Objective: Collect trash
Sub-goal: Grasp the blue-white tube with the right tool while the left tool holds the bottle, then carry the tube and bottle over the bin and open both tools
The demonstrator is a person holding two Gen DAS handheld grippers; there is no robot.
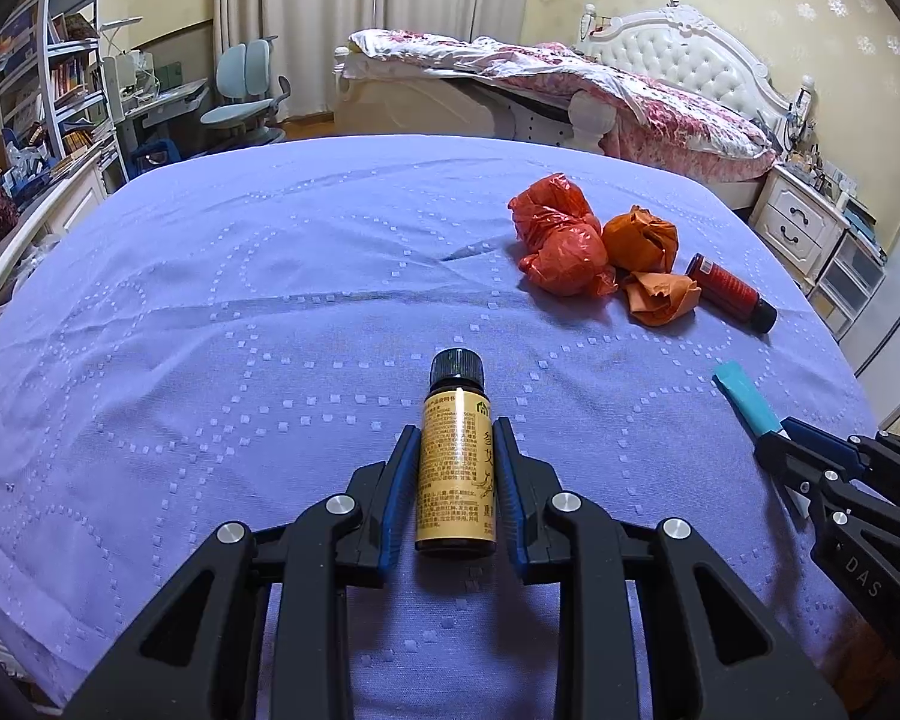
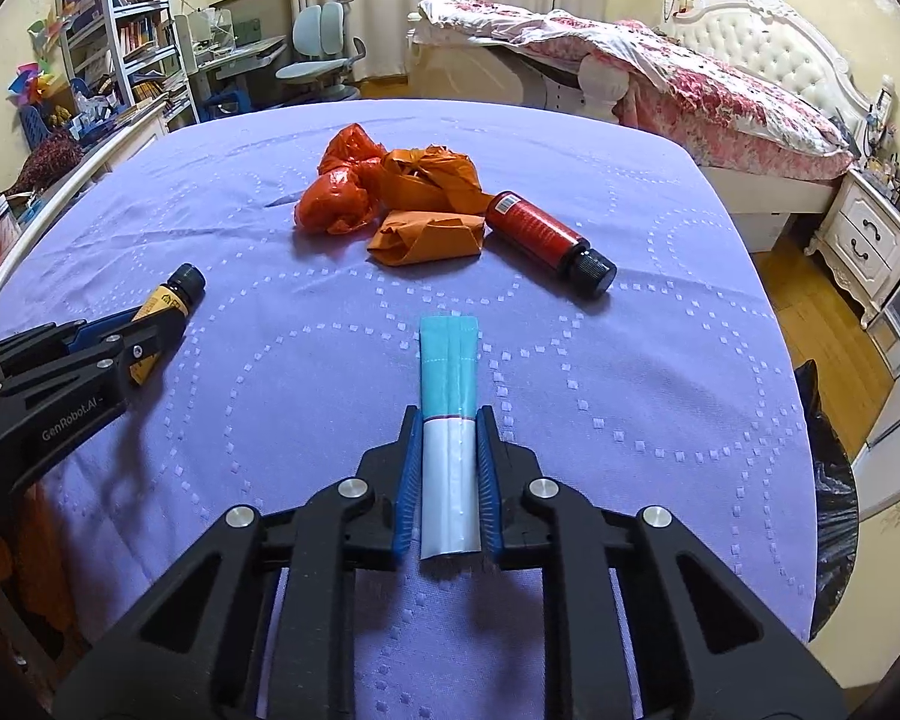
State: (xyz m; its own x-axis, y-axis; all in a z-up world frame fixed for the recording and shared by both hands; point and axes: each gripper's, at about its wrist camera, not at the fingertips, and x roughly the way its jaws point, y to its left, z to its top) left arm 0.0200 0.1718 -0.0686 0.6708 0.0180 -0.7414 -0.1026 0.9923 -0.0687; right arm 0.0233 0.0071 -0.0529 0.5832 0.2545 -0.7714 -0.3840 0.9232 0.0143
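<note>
Left wrist view: left gripper [image 1: 457, 432] clamps a capped yellow-labelled bottle [image 1: 456, 450] lying near on the purple table [image 1: 210, 300]. Right gripper [image 2: 448, 420] clamps a teal-and-white tube [image 2: 449, 420]; red bottle [image 2: 540, 231] lies far right.

Your yellow-labelled bottle [image 1: 456, 456] has a black cap and lies on its side, cap pointing away from you, on the purple cloth of the surface [image 1: 240, 300]. Your teal and white tube [image 2: 450, 426] lies flat lengthwise, crimped teal end away from you. Farther back you have a crumpled red plastic bag [image 2: 339, 189] touching two wads of orange paper [image 2: 429, 204]. Just beside them to the right, a red bottle [image 2: 546, 237] lies on its side, black cap toward you.
</note>
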